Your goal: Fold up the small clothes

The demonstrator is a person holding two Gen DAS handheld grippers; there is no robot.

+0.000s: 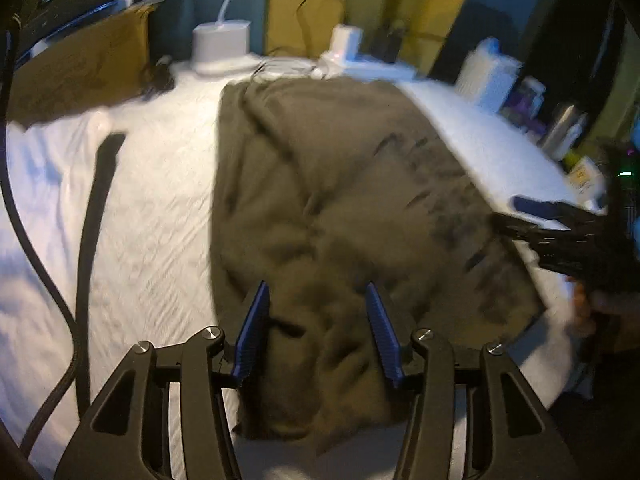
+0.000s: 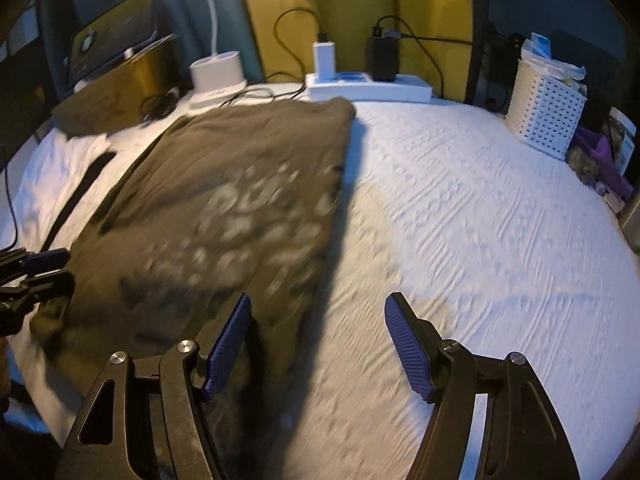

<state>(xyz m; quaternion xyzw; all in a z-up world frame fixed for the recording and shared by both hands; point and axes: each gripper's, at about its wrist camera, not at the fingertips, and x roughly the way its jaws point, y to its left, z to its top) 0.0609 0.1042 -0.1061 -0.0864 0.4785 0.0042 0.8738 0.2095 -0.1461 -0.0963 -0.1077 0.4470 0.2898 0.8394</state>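
An olive-brown garment (image 1: 340, 208) lies folded lengthwise on the white bed sheet (image 1: 160, 208). It shows a faded pale print in the right wrist view (image 2: 224, 208). My left gripper (image 1: 316, 292) is open and empty, just above the garment's near end. My right gripper (image 2: 318, 304) is open and empty, over the sheet at the garment's right edge. The right gripper shows at the right edge of the left wrist view (image 1: 532, 212). The left gripper shows at the left edge of the right wrist view (image 2: 44, 268).
A black strap (image 1: 92, 248) and a black cable (image 1: 24, 224) lie on the sheet at the left. At the back stand a white lamp base (image 2: 218, 72), a power strip with chargers (image 2: 368, 84), a white perforated basket (image 2: 544, 108) and a brown pillow (image 2: 112, 92).
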